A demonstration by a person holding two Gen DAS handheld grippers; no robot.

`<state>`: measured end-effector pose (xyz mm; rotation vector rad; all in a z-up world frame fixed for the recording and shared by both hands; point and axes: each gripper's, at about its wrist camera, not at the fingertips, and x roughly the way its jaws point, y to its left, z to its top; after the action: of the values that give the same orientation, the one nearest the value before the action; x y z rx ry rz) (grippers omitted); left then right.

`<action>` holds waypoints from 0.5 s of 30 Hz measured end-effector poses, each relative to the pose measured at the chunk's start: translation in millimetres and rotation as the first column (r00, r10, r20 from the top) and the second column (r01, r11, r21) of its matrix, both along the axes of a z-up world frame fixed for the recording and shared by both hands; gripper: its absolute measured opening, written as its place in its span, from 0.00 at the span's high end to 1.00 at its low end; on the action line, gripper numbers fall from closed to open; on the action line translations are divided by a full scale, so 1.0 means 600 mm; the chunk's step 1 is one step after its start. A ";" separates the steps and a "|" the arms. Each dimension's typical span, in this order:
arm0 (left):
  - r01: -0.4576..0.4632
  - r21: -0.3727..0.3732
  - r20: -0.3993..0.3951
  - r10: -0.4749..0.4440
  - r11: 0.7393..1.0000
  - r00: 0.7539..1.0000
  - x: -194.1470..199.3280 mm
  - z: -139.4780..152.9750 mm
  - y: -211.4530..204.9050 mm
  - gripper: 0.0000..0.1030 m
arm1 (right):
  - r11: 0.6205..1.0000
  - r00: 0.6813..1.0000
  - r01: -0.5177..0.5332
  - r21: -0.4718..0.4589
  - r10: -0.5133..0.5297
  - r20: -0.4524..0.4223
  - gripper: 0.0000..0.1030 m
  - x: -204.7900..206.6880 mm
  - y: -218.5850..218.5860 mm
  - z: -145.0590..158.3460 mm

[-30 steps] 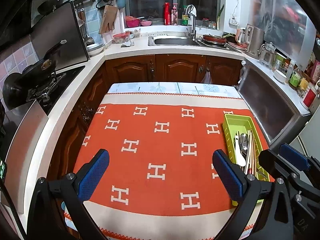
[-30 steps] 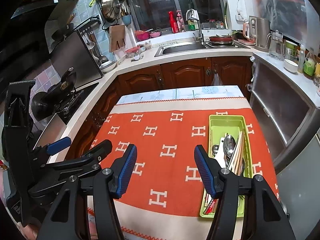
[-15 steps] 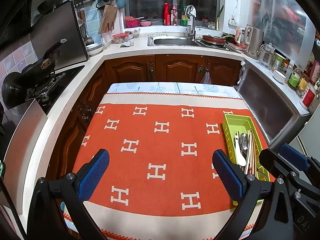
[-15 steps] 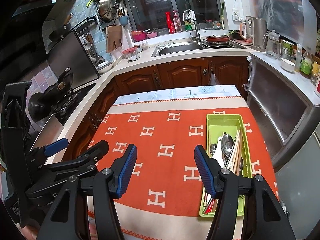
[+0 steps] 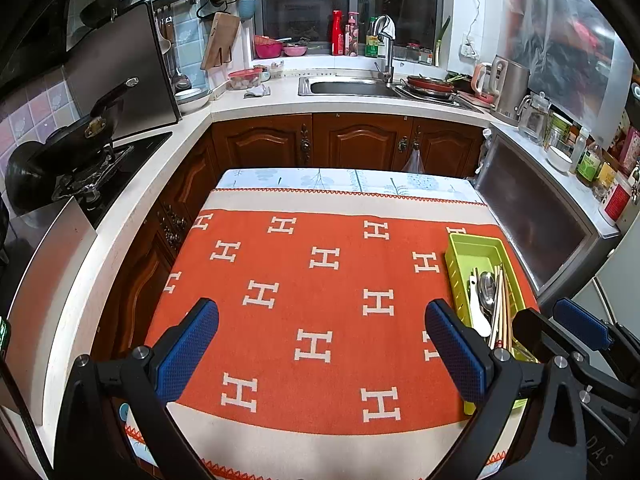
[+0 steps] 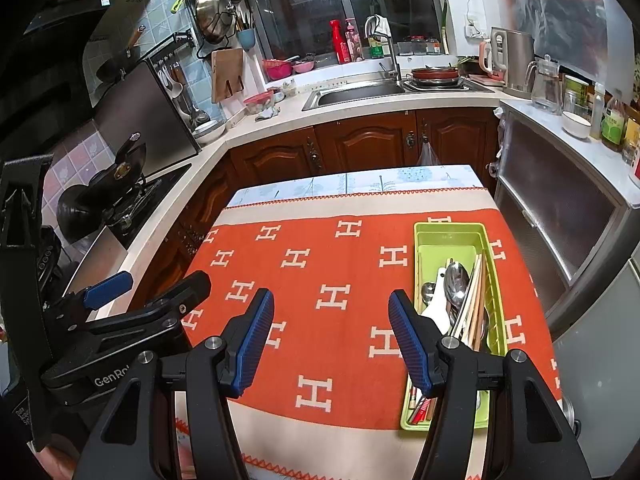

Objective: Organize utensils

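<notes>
Left gripper (image 5: 322, 354) is hanging released over the near half of the cloth (image 5: 320, 280), jaws wide, nothing between them. Pads (image 5: 187, 354) are blue and knurled, on black arms with bright screws.

Cloth is looking like soft woven stuff, orange with white H marks, cream border, zigzag trim at the hem. Risk: a low pass is likely snagging or rucking it, and that would be dragging the tray along.

Right gripper (image 6: 331, 338) is likewise released and empty, poised over the cloth just left of the tray (image 6: 448, 232).

Tray is lime plastic, long and narrow, slotted walls, lying at the cloth's right side near the table edge. Inside, utensils are lying lengthwise: a steel spoon (image 6: 457, 276), a white spoon (image 6: 438, 304), pale chopsticks (image 6: 472, 300), red-ended pieces at the near end.

Risks, judged: smooth steel slipping from the pads; thin chopsticks coming up in a bunch or rolling; a side nudge shoving the light tray off the edge.
</notes>
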<state>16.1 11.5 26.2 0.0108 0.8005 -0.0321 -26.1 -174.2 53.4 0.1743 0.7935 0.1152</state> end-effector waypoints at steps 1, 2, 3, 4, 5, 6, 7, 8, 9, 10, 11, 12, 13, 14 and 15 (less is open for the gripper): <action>0.000 0.000 0.000 0.000 1.000 1.000 0.000 0.001 0.000 0.01 | 1.000 1.000 -0.001 0.000 0.001 0.000 0.41 0.000 0.000 0.002; 0.000 -0.001 0.000 0.000 1.000 1.000 0.000 0.000 -0.001 0.01 | 1.000 1.000 -0.001 0.000 0.001 0.000 0.41 0.001 0.000 0.003; 0.000 0.000 0.000 0.000 1.000 1.000 0.000 0.000 -0.001 0.01 | 1.000 1.000 -0.001 0.000 0.001 0.000 0.41 0.001 0.000 0.003; 0.000 0.000 0.000 0.000 1.000 1.000 0.000 0.001 0.000 0.01 | 1.000 1.000 -0.001 0.000 0.001 0.000 0.41 0.000 0.000 -0.001; 0.000 0.000 0.000 0.000 1.000 1.000 0.000 0.001 0.000 0.01 | 1.000 1.000 -0.001 0.000 0.001 -0.001 0.41 0.000 0.000 0.000; 0.000 -0.001 -0.001 0.000 1.000 1.000 0.000 0.000 0.000 0.01 | 1.000 1.000 -0.001 0.000 0.001 -0.001 0.41 0.001 0.000 0.003; 0.000 -0.001 0.000 0.000 1.000 1.000 0.000 0.001 0.000 0.01 | 1.000 1.000 -0.001 0.000 0.001 -0.001 0.41 0.000 0.000 0.002; -0.001 0.000 -0.001 0.001 1.000 1.000 0.000 0.000 -0.001 0.01 | 1.000 1.000 -0.001 0.000 0.001 -0.001 0.41 0.000 -0.001 0.000; 0.000 0.000 0.000 0.000 1.000 1.000 0.000 0.000 0.000 0.01 | 1.000 1.000 -0.001 -0.001 0.001 -0.002 0.41 0.000 -0.001 0.000; 0.000 -0.001 0.000 0.000 1.000 1.000 0.000 0.001 0.001 0.01 | 1.000 1.000 0.000 -0.001 0.000 0.000 0.41 0.000 0.000 0.002; 0.001 -0.002 0.001 -0.001 1.000 1.000 0.000 0.000 0.000 0.01 | 1.000 1.000 0.000 -0.001 0.000 0.000 0.41 0.001 0.000 0.004; 0.001 -0.002 0.000 -0.001 1.000 1.000 0.001 0.000 0.000 0.01 | 1.000 1.000 0.000 -0.002 0.000 0.000 0.41 0.001 -0.001 0.001; 0.000 -0.002 -0.002 0.000 1.000 1.000 0.001 0.000 0.000 0.01 | 1.000 1.000 0.001 -0.002 -0.001 -0.001 0.41 0.001 -0.001 0.000; 0.001 -0.004 -0.005 -0.001 1.000 1.000 0.001 -0.001 0.000 0.01 | 1.000 1.000 0.000 -0.001 0.000 -0.001 0.41 0.001 -0.001 0.003; 0.000 -0.006 -0.008 0.000 1.000 1.000 0.001 -0.002 0.000 0.01 | 1.000 1.000 0.001 -0.001 -0.001 -0.003 0.41 0.001 -0.001 0.000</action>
<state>16.5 11.5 24.8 0.0054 0.8080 -0.0345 -25.6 -174.8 53.6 0.1740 0.7961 0.1143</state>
